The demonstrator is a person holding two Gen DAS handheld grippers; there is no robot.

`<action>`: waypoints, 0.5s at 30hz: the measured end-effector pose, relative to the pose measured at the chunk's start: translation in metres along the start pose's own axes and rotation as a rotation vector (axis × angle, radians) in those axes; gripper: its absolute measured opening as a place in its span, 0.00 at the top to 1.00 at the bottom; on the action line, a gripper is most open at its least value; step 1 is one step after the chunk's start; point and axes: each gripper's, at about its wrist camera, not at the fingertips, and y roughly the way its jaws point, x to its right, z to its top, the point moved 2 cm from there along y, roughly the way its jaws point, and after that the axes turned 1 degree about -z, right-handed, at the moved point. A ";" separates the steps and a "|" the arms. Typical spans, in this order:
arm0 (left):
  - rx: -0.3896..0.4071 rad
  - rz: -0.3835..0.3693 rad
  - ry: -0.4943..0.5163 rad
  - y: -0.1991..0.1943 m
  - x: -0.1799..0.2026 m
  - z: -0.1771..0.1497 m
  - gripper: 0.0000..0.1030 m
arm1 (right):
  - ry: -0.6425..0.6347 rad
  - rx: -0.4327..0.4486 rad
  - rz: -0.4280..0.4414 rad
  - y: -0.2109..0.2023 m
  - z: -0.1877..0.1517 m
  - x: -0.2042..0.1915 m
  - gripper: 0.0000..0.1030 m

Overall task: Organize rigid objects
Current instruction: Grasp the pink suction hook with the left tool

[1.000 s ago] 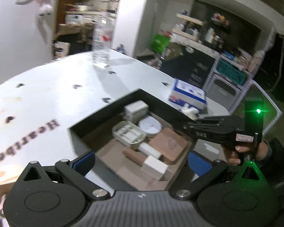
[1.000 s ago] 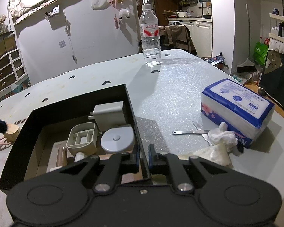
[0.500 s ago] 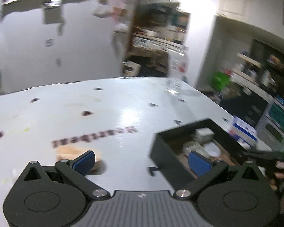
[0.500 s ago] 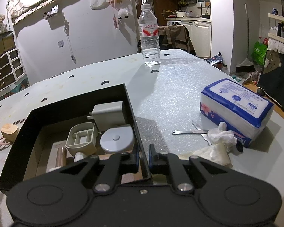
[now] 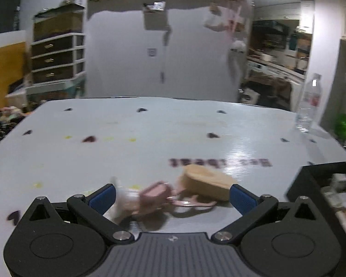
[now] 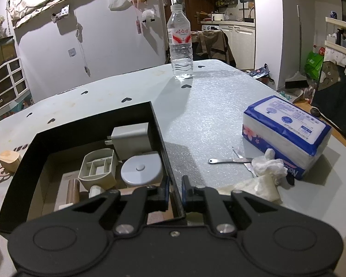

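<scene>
My left gripper (image 5: 171,196) gapes wide over the pale wooden block (image 5: 206,184) lying beside the black box (image 6: 159,124); light, stiff, I'd pinch its flat sides. My right gripper (image 6: 173,190) clamps the box wall.

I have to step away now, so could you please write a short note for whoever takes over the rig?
Right claw: shut on the black box's right wall, steadying it.
Left claw: open, empty, aimed at the wooden block and pink items on the table.
Done: charger, round white case, divided tray are boxed.
Left: box the block and pink items.
</scene>
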 end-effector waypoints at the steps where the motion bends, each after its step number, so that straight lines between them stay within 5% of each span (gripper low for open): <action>1: 0.012 0.011 -0.004 0.000 -0.004 -0.002 0.00 | 0.000 0.000 -0.001 0.000 0.000 0.000 0.89; 5: 0.035 -0.014 -0.084 -0.003 -0.017 -0.008 0.01 | -0.001 -0.001 -0.006 0.000 0.000 -0.001 0.89; 9: -0.018 -0.011 -0.155 0.007 -0.016 -0.013 0.13 | -0.002 -0.002 -0.014 0.000 0.000 -0.002 0.88; 15: -0.069 0.000 -0.264 0.028 -0.010 -0.018 0.14 | -0.004 -0.004 -0.020 0.000 0.000 -0.003 0.88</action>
